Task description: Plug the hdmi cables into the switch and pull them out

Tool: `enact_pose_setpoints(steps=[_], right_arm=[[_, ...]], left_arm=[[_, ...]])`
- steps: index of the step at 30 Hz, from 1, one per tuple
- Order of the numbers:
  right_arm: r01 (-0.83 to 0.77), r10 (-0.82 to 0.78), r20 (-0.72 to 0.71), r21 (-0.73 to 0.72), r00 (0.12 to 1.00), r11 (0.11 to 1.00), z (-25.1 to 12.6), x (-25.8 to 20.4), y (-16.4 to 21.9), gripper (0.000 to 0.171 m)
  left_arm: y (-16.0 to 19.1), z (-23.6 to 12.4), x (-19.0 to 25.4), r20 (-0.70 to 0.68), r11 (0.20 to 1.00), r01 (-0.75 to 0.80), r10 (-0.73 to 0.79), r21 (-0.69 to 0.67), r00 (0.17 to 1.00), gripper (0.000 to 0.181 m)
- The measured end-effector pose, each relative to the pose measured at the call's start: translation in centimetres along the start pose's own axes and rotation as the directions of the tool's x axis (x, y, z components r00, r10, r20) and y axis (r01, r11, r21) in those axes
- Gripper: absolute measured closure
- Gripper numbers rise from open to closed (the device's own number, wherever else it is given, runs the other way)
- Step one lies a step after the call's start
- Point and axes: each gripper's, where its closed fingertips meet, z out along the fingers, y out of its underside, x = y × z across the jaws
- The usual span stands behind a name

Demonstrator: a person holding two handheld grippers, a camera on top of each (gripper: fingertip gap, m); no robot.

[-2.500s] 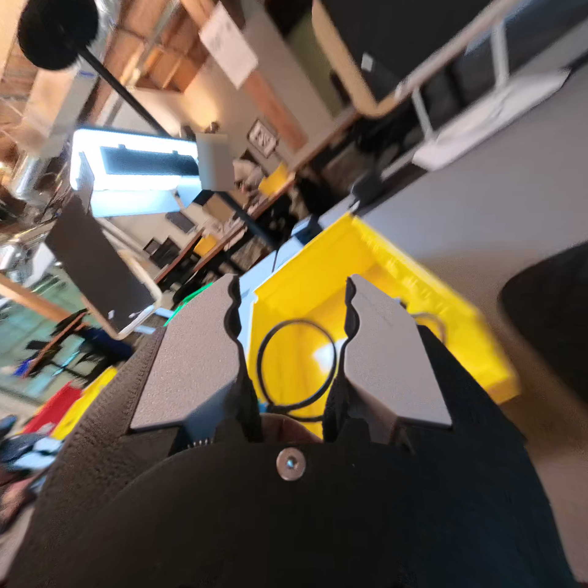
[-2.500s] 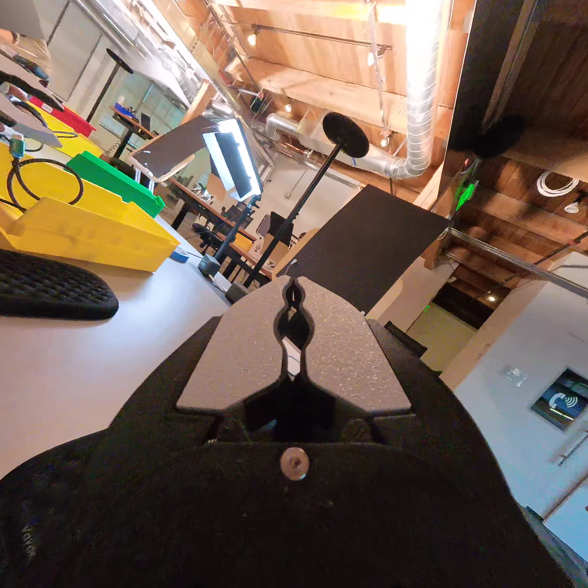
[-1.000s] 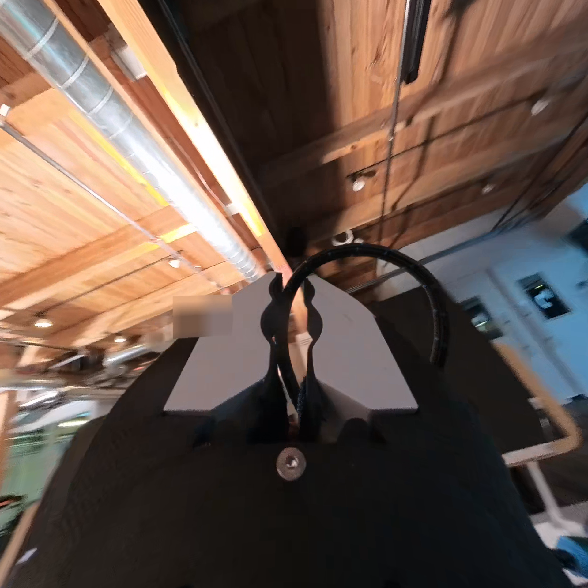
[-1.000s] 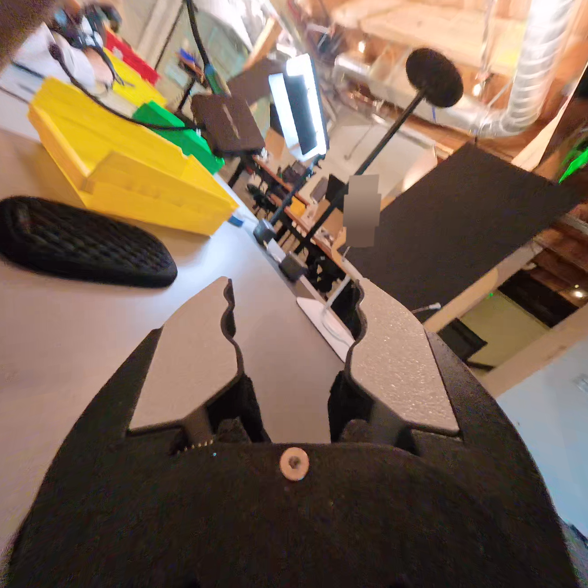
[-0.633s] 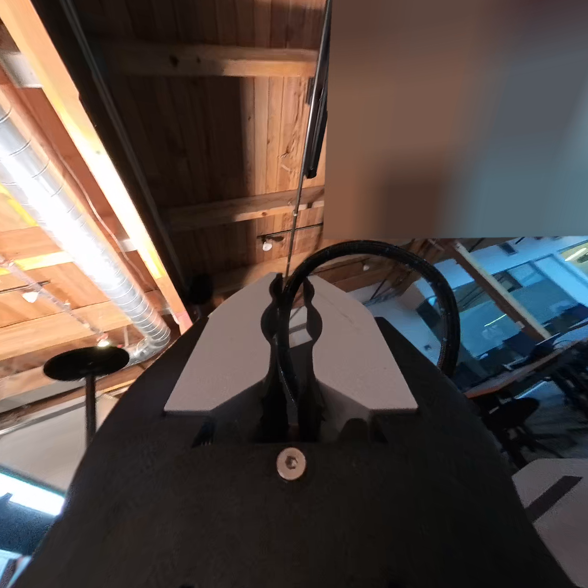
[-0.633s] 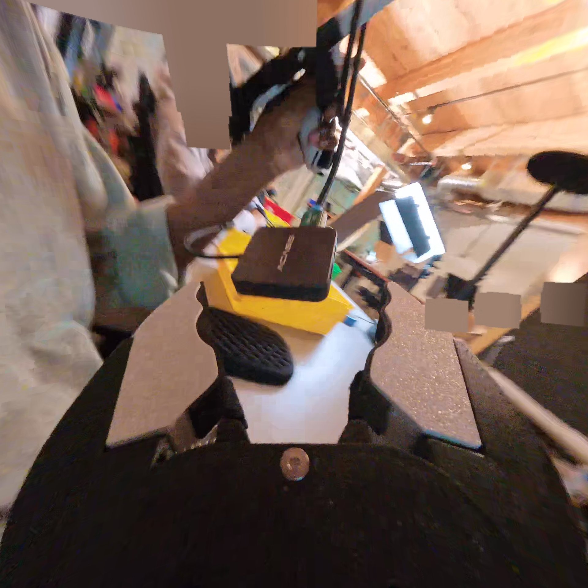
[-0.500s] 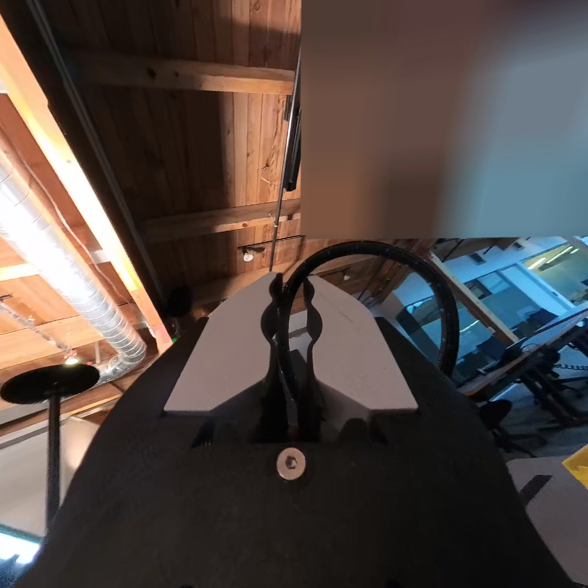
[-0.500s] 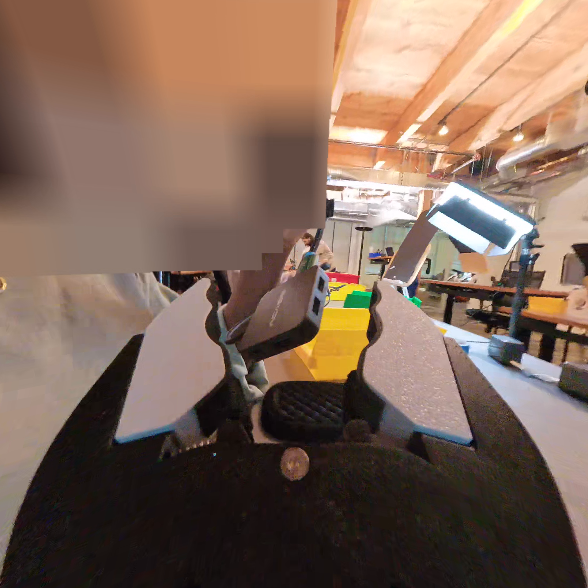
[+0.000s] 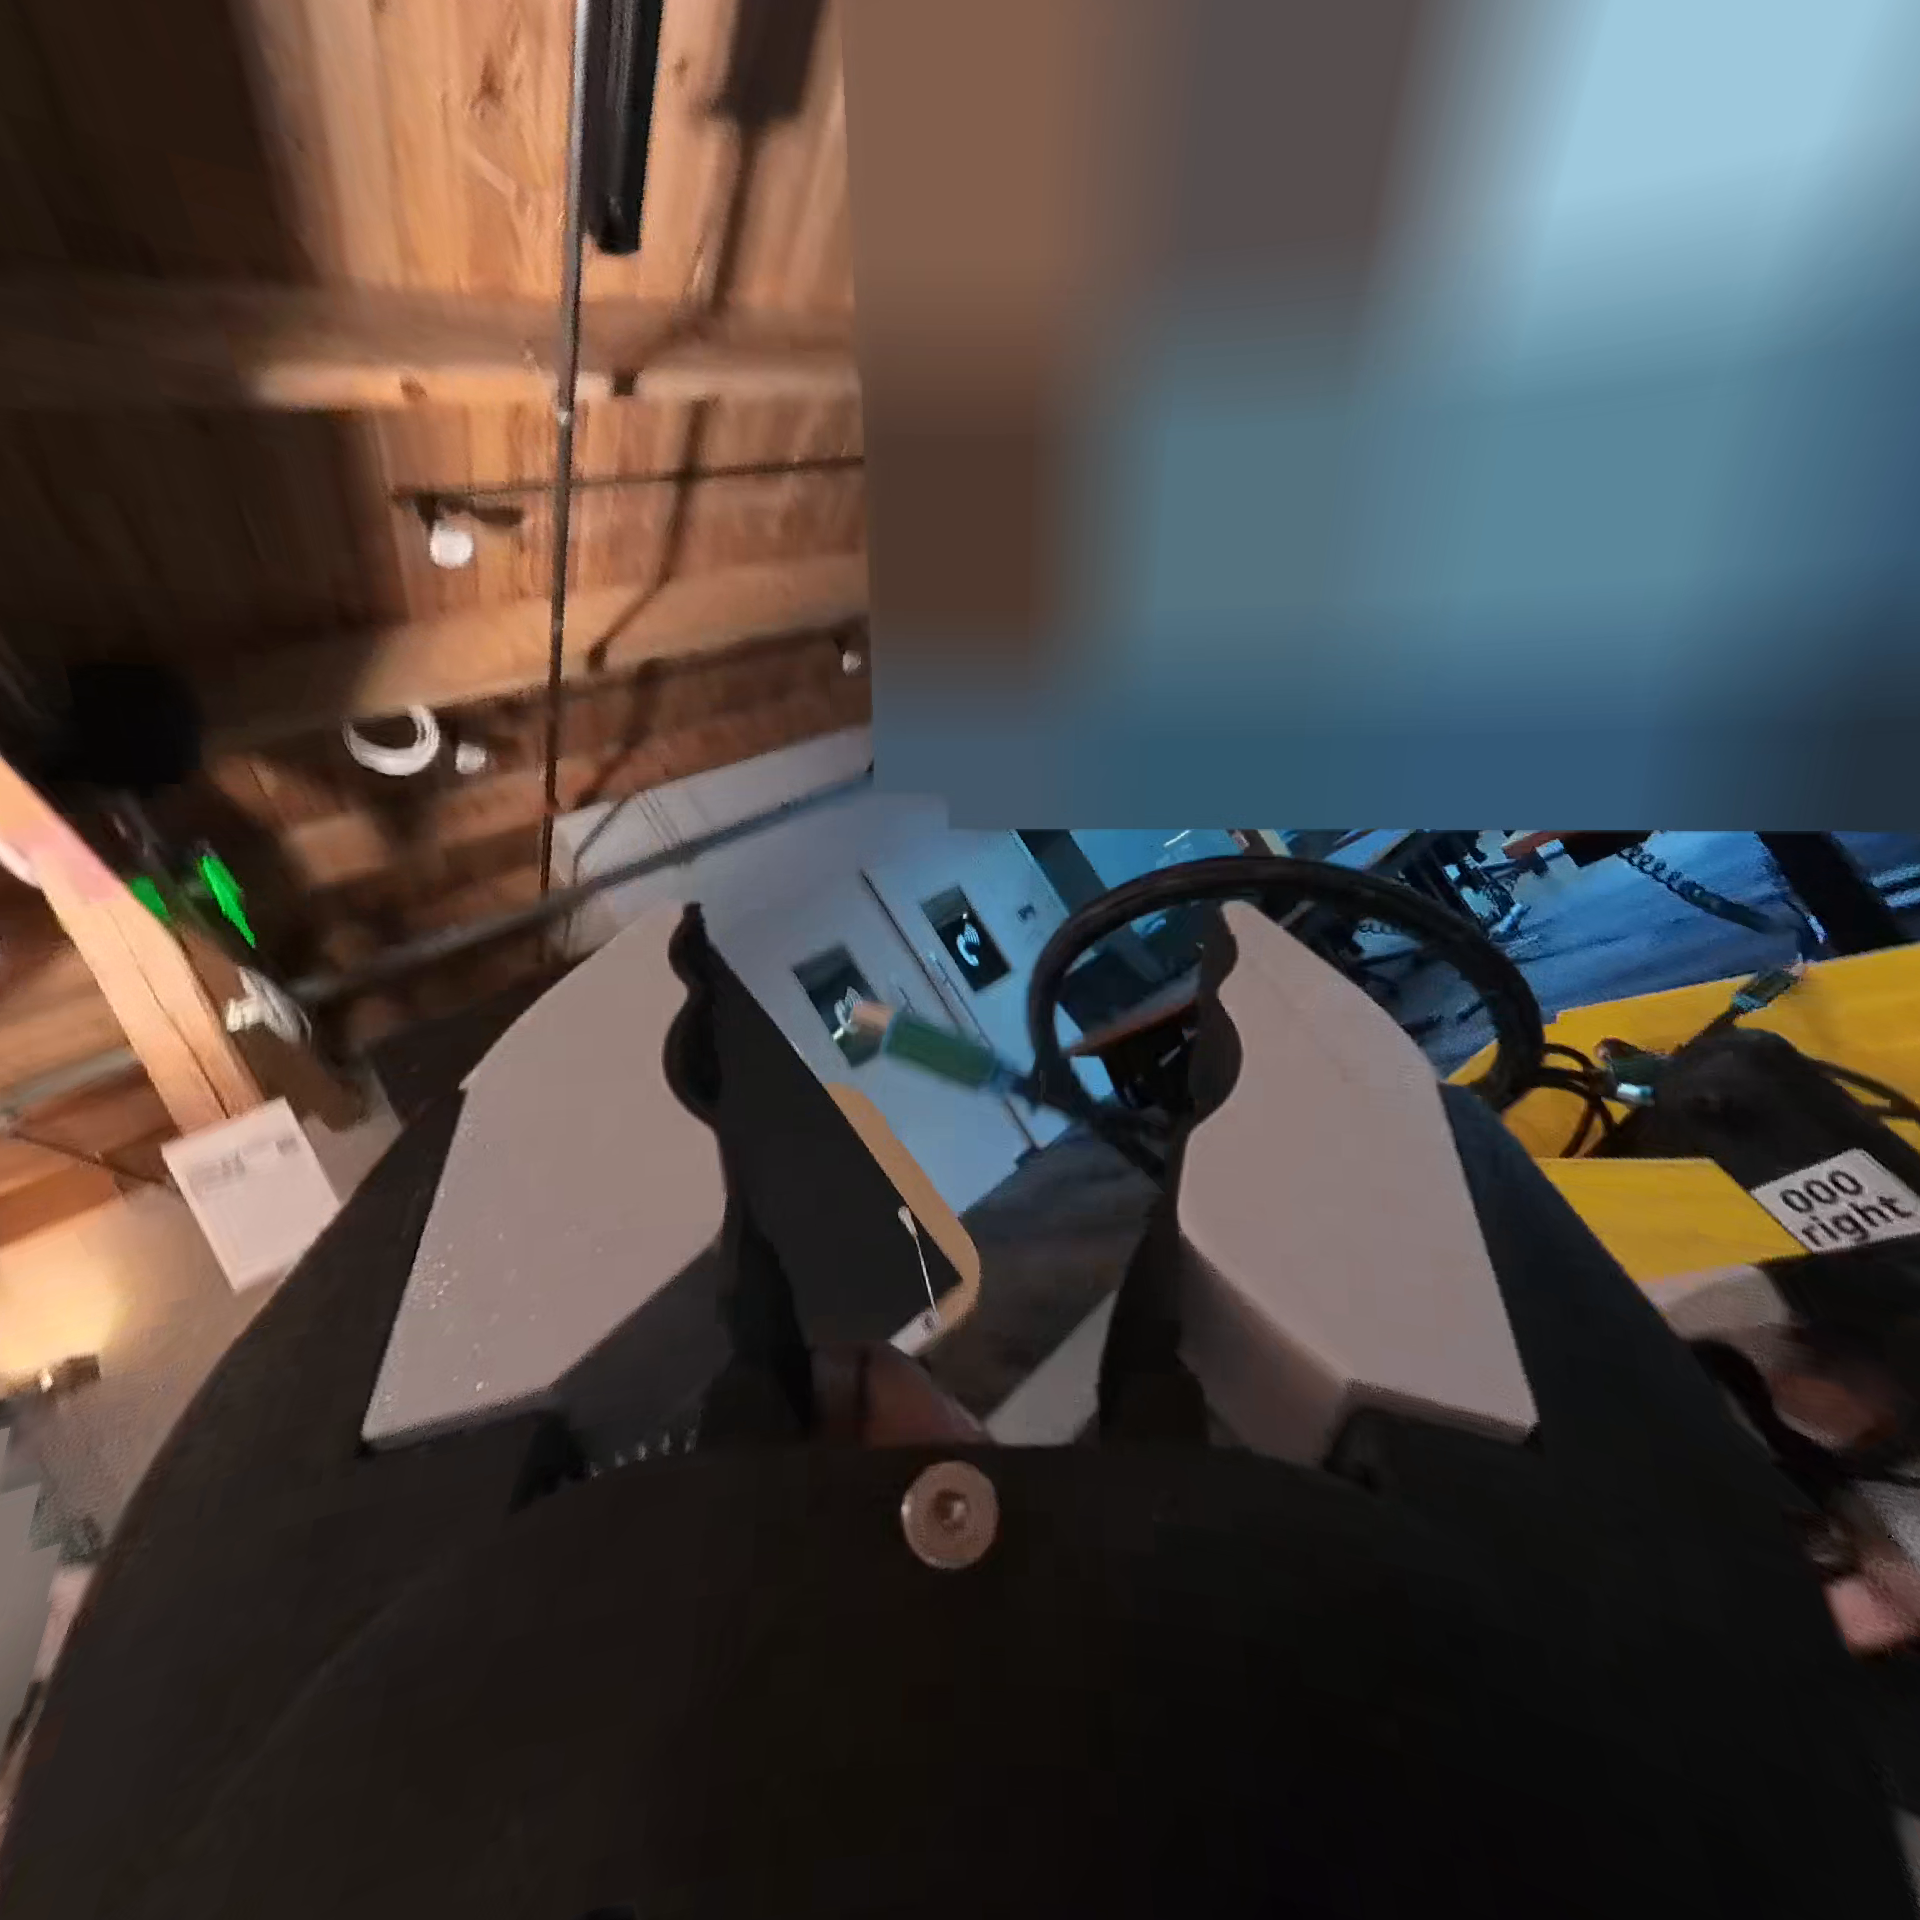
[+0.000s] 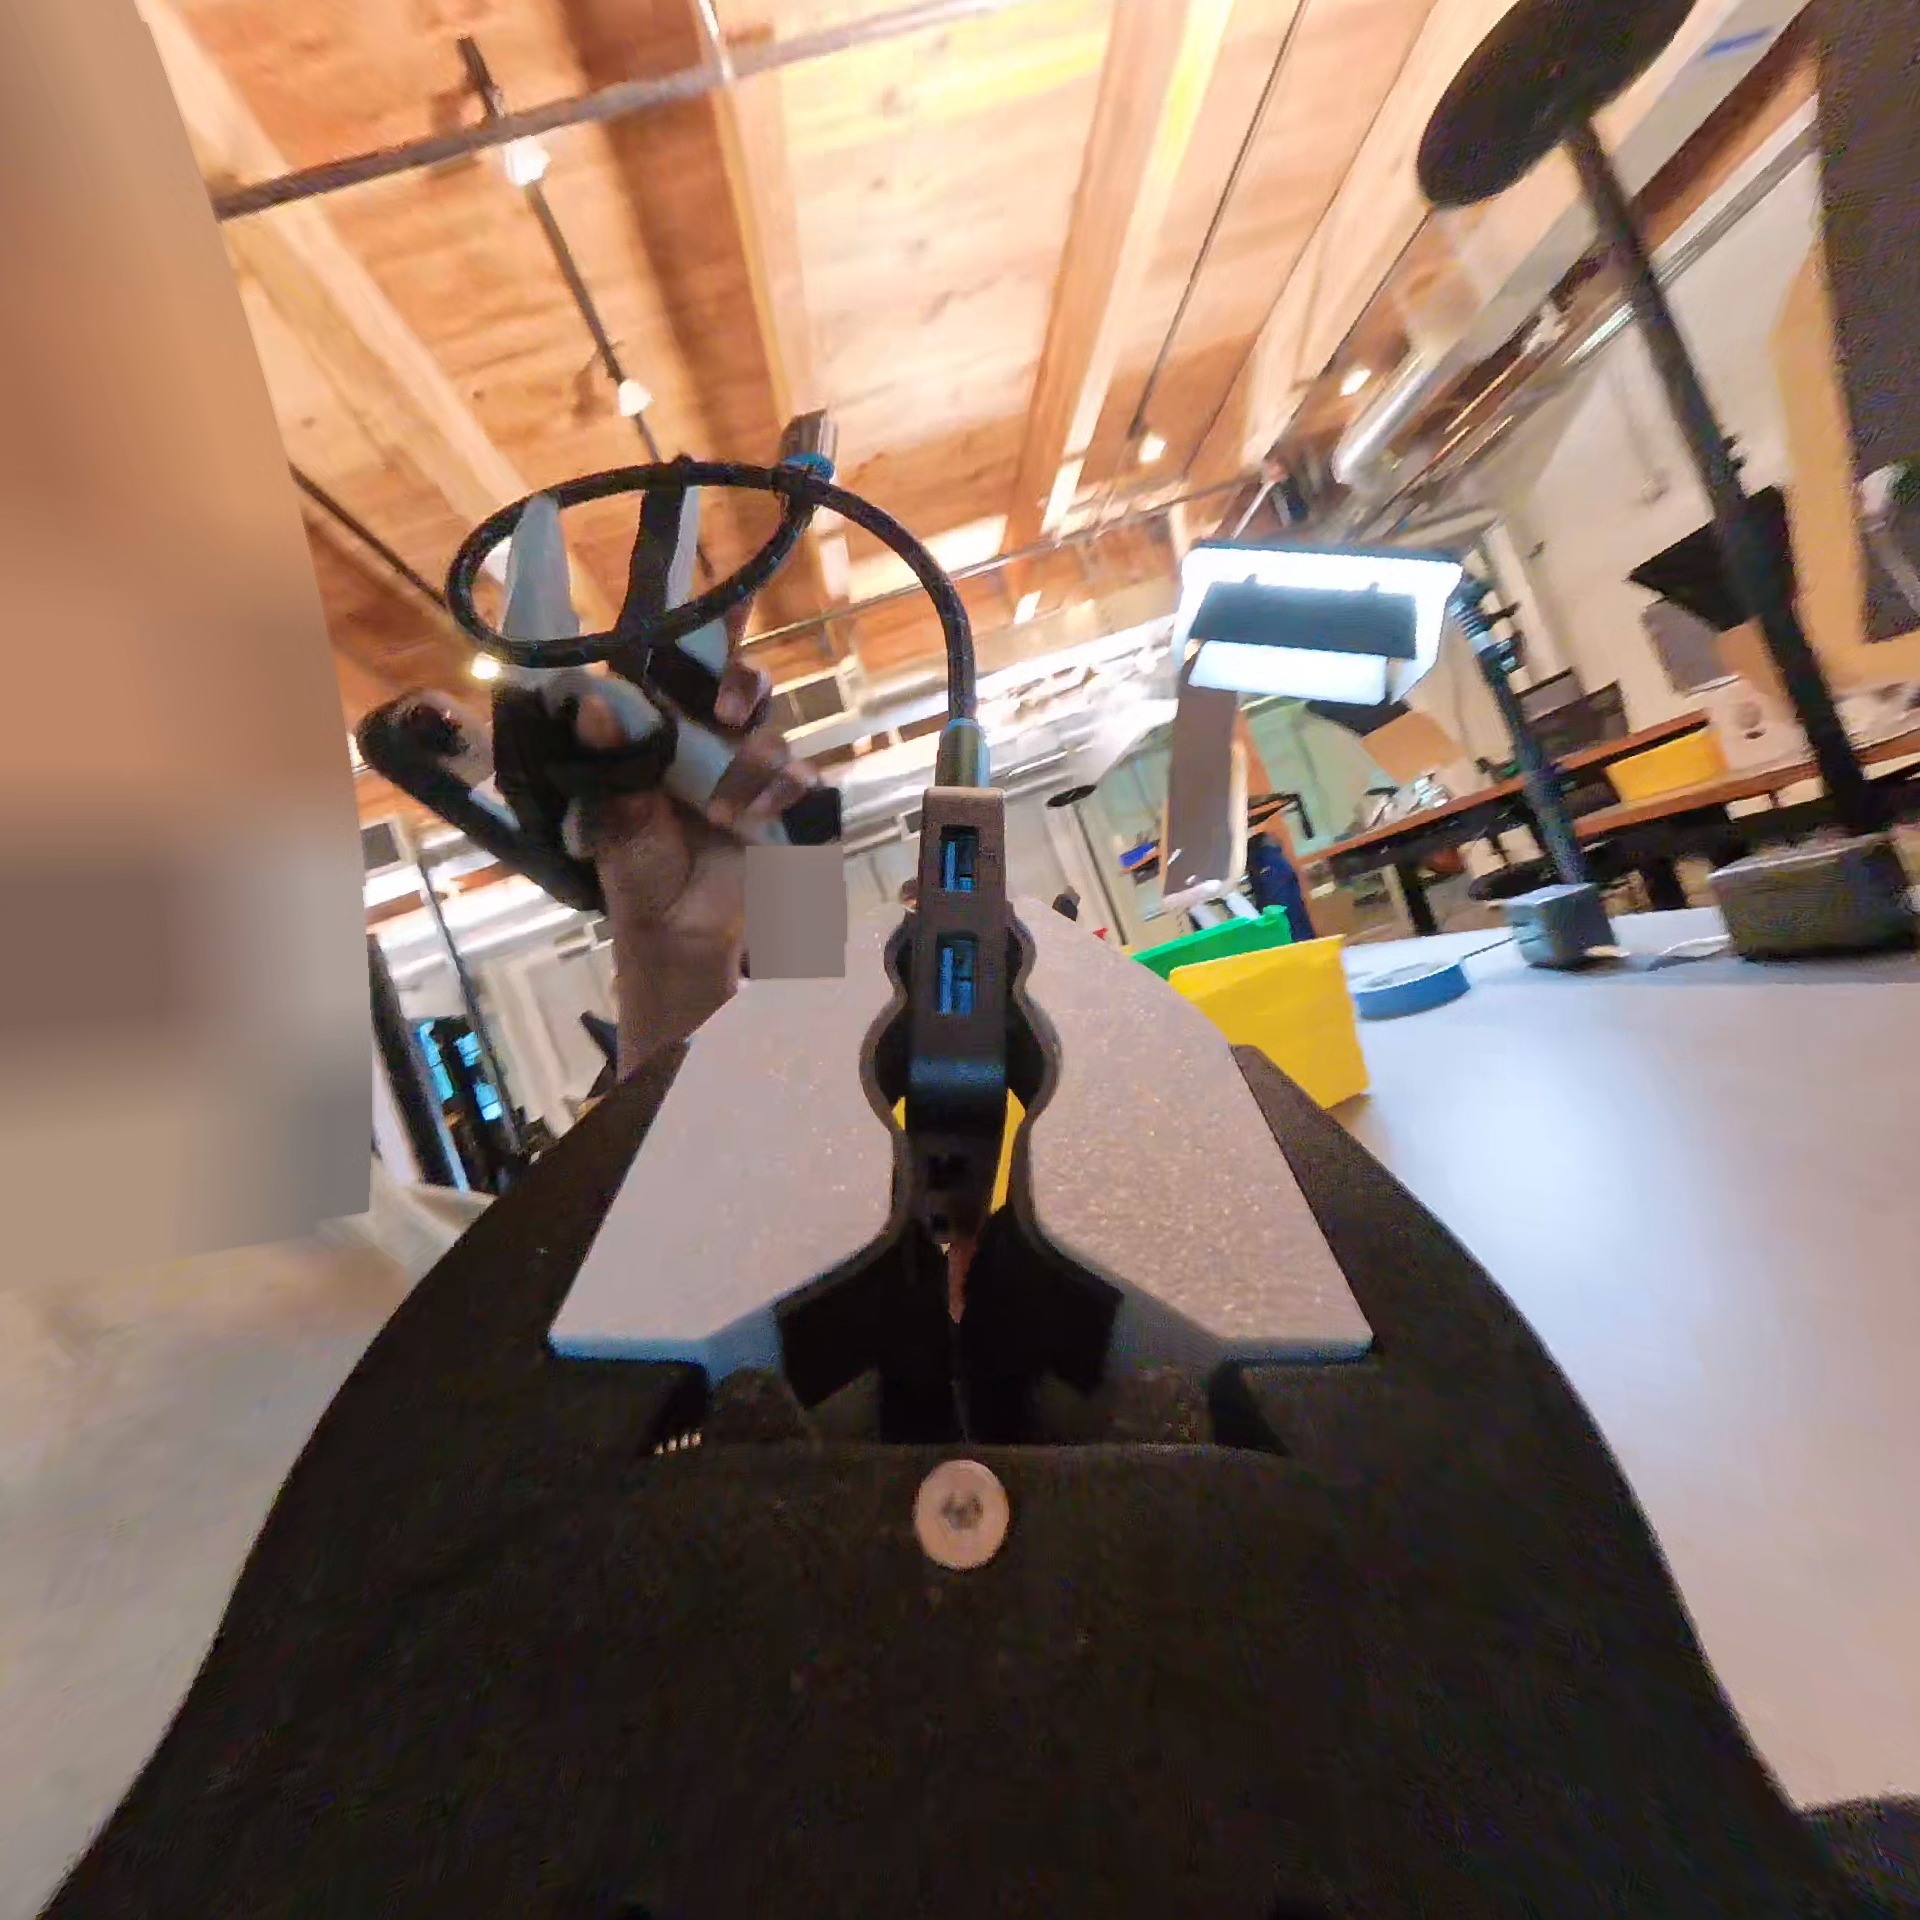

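Note:
My right gripper (image 10: pixel 964 940) is shut on the black switch (image 10: pixel 961 862), held edge-on with its blue ports facing me. A black braided cable (image 10: pixel 935 582) runs from the switch's top up into a loop around the fingers of my left gripper (image 10: pixel 608 504), which a hand holds high at the left. In the left wrist view my left gripper (image 9: pixel 956 925) is open. The cable loop (image 9: pixel 1299 883) lies just past its right finger, and the cable's green plug (image 9: pixel 935 1051) hangs free between the fingers.
A yellow bin (image 10: pixel 1278 997) and a green bin (image 10: pixel 1205 945) stand on the grey table (image 10: pixel 1610 1143), with a blue tape roll (image 10: pixel 1413 982) beyond. The yellow bin (image 9: pixel 1662 1205) holds more cables (image 9: pixel 1621 1081). A light panel (image 10: pixel 1299 623) stands behind.
My left gripper has opened and let go of the cable it was pinching. My right gripper has closed on the switch, which had hung from the cable.

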Motion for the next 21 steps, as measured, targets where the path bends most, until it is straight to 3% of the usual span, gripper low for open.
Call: enact_pose_setpoints(steps=[4, 7, 10, 13, 15, 19, 21], right_arm=[[0.008, 0.008, -0.074, 0.211, 0.997, 0.977, -1.9, 1.1, -3.4, 0.158], [-0.093, 0.105, -0.009, 0.396, 0.994, 0.913, -3.5, 1.3, -5.6, 0.157], [-0.114, 0.114, 0.028, 0.48, 0.993, 0.87, -4.0, 0.9, -6.4, 0.157], [-0.082, 0.078, 0.029, 0.465, 0.997, 0.881, -3.2, 0.1, -6.0, 0.157], [-0.077, 0.067, 0.039, 0.434, 0.997, 0.897, -2.2, -0.6, -5.3, 0.157], [-0.148, 0.11, 0.117, 0.388, 0.987, 0.91, -0.3, -1.9, -3.4, 0.157], [-0.171, 0.129, 0.138, 0.354, 0.982, 0.919, 0.5, -2.3, -2.3, 0.157]], left_arm=[[0.8, -3.5, -0.4, 0.158, 0.964, 0.23, -0.25, 0.131, 0.955, 0.102], [5.1, -4.5, 2.7, 0.134, 0.868, 0.487, -0.496, 0.095, 0.858, 0.107], [10.4, -3.4, 7.3, 0.072, 0.643, 0.766, -0.765, 0.023, 0.64, 0.107], [13.3, -1.1, 13.8, -0.057, 0.444, 0.878, -0.896, -0.182, 0.441, 0.1], [13.5, -0.6, 16.7, -0.122, 0.414, 0.874, -0.91, -0.253, 0.396, 0.102], [13.2, -0.5, 17.2, -0.144, 0.462, 0.863, -0.886, -0.204, 0.44, 0.123], [12.7, -0.9, 16.7, -0.172, 0.443, 0.88, -0.893, -0.173, 0.416, 0.14]])
